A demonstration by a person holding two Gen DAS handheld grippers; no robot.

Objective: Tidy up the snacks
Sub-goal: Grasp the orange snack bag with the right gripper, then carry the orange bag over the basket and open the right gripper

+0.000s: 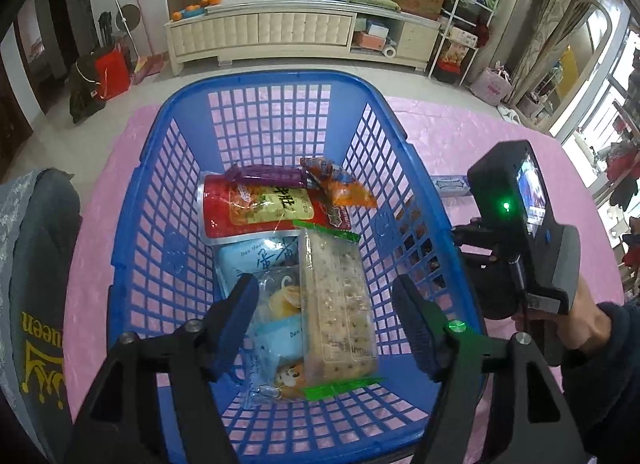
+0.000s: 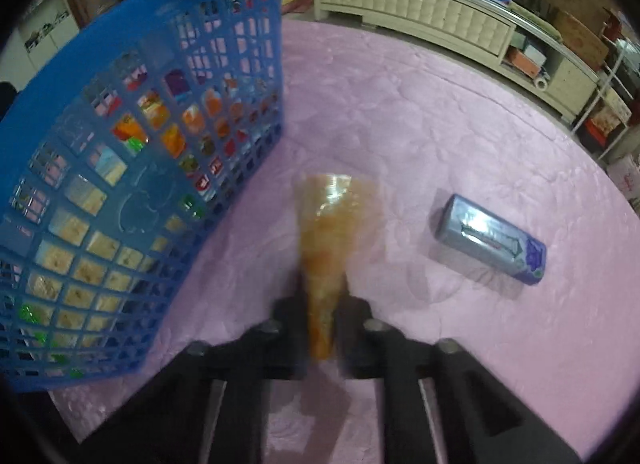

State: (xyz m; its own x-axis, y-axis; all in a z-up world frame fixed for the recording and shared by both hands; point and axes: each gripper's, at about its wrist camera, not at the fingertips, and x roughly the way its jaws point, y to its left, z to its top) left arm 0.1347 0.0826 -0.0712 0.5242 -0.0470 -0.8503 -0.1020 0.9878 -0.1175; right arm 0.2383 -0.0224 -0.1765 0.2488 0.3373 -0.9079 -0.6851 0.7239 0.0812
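Right gripper [image 2: 322, 304] clamped on the narrow end of an orange-brown clear-wrapped snack packet [image 2: 326, 240], its jaws pinched tight against the wrapper, the packet blurred and jutting forward over the pink crinkled tablecloth [image 2: 440, 124]. Just to its left, the mesh wall of a blue plastic basket [image 2: 224, 64]; well apart to its right, a blue-purple foil-wrapped roll [image 2: 492, 240] lying on its side on the cloth.

Left gripper [image 1: 326, 316] released, jaws spread wide above the basket [image 1: 280, 80], gripping nothing. Directly beneath, a long clear pack of pale crackers with green ends [image 1: 338, 304], beside it light-blue and clear small pastry packets [image 1: 268, 296]. Farther in, a red bag with a yellow label [image 1: 260, 208], a purple bar wrapper [image 1: 268, 176] and an orange pouch [image 1: 344, 184] against the far wall. Outside the basket's right wall, a hand [image 1: 576, 324] holding the other black gripper body.
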